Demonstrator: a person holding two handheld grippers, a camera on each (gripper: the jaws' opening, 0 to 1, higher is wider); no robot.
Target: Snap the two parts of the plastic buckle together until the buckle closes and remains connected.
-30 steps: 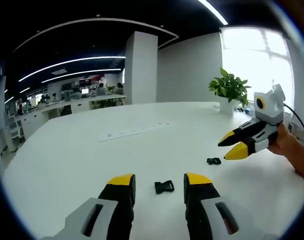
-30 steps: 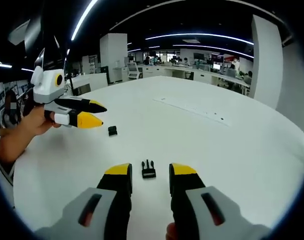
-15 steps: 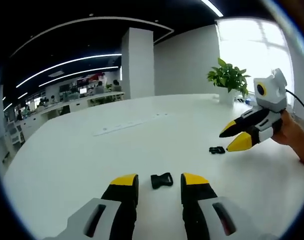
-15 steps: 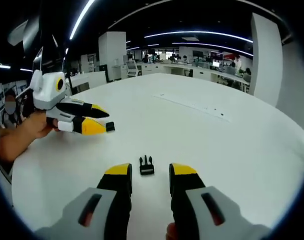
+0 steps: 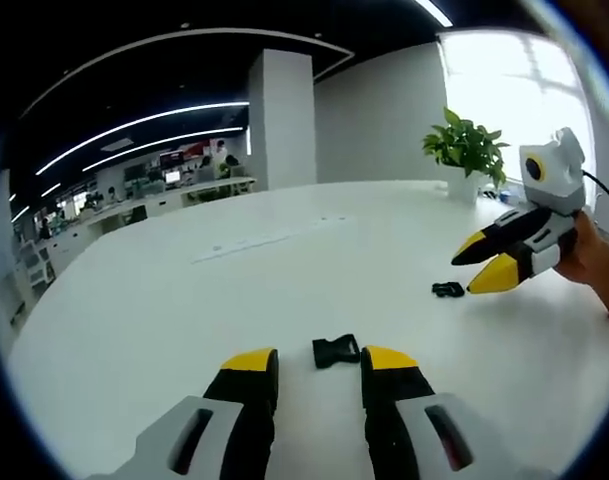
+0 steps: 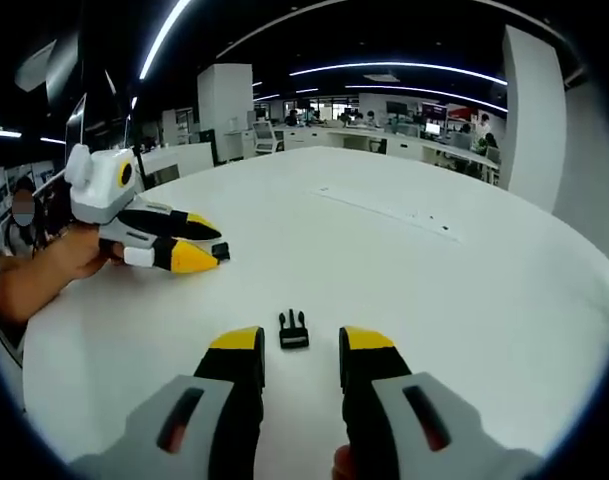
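Note:
Two black buckle parts lie apart on the white table [image 5: 124, 320]. The socket part [image 5: 336, 351] rests just ahead of my left gripper [image 5: 318, 360], about level with its yellow tips, and the jaws stand open around the gap. In the right gripper view the same socket part [image 6: 221, 252] sits at the tips of the left gripper [image 6: 206, 242]. The pronged part [image 6: 294, 330] lies on the table just beyond my open right gripper [image 6: 301, 340]. In the left gripper view the right gripper [image 5: 478, 267] hovers close to the pronged part [image 5: 447, 290].
A potted plant [image 5: 462, 170] stands at the table's far edge by a bright window. A long flat strip [image 6: 384, 212] lies across the middle of the table. A person's hand [image 5: 596, 265] and forearm [image 6: 29, 280] hold the grippers. Office desks fill the background.
My left gripper has moved forward, so the socket part now sits level with its tips. The right gripper has barely moved, and the pronged part stays in front of it.

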